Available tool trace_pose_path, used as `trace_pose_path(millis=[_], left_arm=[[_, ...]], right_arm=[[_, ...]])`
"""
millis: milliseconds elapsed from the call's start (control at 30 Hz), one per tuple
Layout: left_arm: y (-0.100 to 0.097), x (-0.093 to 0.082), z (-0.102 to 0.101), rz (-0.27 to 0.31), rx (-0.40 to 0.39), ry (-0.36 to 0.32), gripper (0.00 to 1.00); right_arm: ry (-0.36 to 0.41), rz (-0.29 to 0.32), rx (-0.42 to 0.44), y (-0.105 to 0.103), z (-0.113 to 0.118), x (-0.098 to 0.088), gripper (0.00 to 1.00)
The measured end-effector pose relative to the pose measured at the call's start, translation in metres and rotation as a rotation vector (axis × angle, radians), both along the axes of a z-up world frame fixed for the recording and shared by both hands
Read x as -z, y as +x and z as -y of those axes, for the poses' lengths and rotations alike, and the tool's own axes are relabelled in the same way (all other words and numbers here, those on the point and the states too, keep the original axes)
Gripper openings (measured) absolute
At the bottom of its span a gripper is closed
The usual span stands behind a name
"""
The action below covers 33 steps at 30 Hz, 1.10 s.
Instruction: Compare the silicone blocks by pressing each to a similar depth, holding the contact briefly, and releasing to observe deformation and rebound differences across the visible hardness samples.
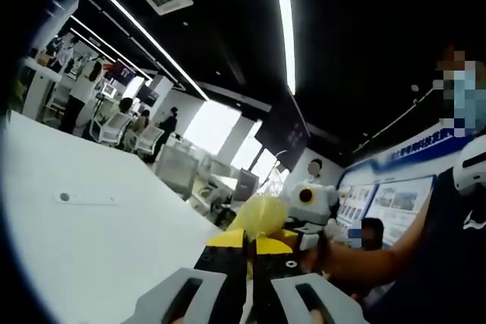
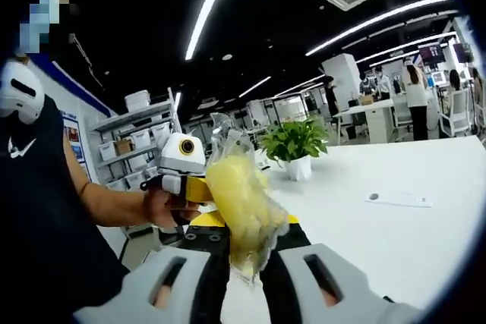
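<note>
A soft yellow block in a clear plastic bag [image 2: 237,210] hangs in the air over the edge of the white table [image 2: 395,248]. My right gripper [image 2: 247,221] is shut on it, the bag squeezed between both jaws. The left gripper [image 2: 199,187] comes in from the left, held by a hand [image 2: 161,206], with its tips at the bag's side. In the left gripper view the yellow bag [image 1: 262,214] sits just past my left gripper [image 1: 249,242], whose jaws stand together on the bag's edge. The right gripper [image 1: 288,234] and a hand [image 1: 328,257] lie beyond it.
A small white strip [image 2: 399,199] lies on the table; the same strip [image 1: 87,199] lies left of my jaws. A potted plant [image 2: 296,146] stands at the table's far side. A person in a dark shirt [image 2: 38,210] stands close. Chairs and several people are further off.
</note>
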State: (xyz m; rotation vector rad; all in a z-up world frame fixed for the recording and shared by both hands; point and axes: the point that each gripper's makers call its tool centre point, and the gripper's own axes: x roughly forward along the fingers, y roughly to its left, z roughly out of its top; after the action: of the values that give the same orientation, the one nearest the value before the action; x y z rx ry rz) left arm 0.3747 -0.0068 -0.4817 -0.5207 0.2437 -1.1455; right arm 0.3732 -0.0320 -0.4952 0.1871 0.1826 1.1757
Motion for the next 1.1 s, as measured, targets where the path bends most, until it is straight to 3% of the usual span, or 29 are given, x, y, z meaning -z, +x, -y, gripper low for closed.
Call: trace_pose_path(millis=[100,167,200,267,333,367,400,433,467,600,700,800,933,1100], left_arm=[[0.001,0.0,0.0,-0.003,-0.003,-0.002,0.0],[0.001,0.0,0.001,-0.003,-0.004,0.0,0.0],[0.002,0.0,0.002,-0.005,-0.002,0.001,0.0],[0.003,0.0,0.003,-0.009,-0.002,-0.001,0.0],[0.006,0.001,0.003,-0.013,-0.007,-0.004,0.0],[0.006,0.001,0.003,-0.016,-0.01,-0.006,0.0],[0.008,0.002,0.003,-0.02,-0.012,-0.008,0.0],[0.008,0.002,0.003,-0.022,-0.015,-0.01,0.0],[0.009,0.002,0.003,-0.024,-0.016,-0.012,0.0],[0.013,0.004,0.002,-0.038,-0.016,-0.013,0.0],[0.015,0.003,0.002,-0.047,-0.017,-0.028,0.0],[0.019,0.004,0.001,-0.067,-0.019,-0.059,0.0],[0.025,0.011,0.001,-0.107,-0.031,-0.085,0.0],[0.032,0.021,0.003,-0.16,-0.04,-0.123,0.0]], right_arm=[[0.023,-0.015,0.005,0.003,0.002,-0.002,0.17],[0.058,0.042,0.054,0.01,0.006,-0.01,0.34],[0.048,0.061,0.074,0.013,0.008,-0.01,0.44],[-0.047,0.09,0.146,0.024,0.019,0.005,0.49],[-0.029,0.076,0.149,0.024,0.022,0.007,0.57],[0.014,0.066,0.185,0.029,0.027,0.004,0.67],[0.032,0.077,0.214,0.032,0.031,0.001,0.87],[0.048,0.123,0.298,0.043,0.041,-0.004,0.96],[0.011,0.156,0.317,0.042,0.049,-0.001,0.97],[0.111,0.214,0.361,0.038,0.068,-0.018,0.97],[0.069,0.231,0.384,0.036,0.079,-0.013,0.97],[-0.017,0.197,0.403,0.034,0.088,0.004,0.97],[-0.019,0.203,0.434,0.03,0.101,0.014,0.97],[-0.043,0.127,0.482,0.022,0.123,0.042,0.97]])
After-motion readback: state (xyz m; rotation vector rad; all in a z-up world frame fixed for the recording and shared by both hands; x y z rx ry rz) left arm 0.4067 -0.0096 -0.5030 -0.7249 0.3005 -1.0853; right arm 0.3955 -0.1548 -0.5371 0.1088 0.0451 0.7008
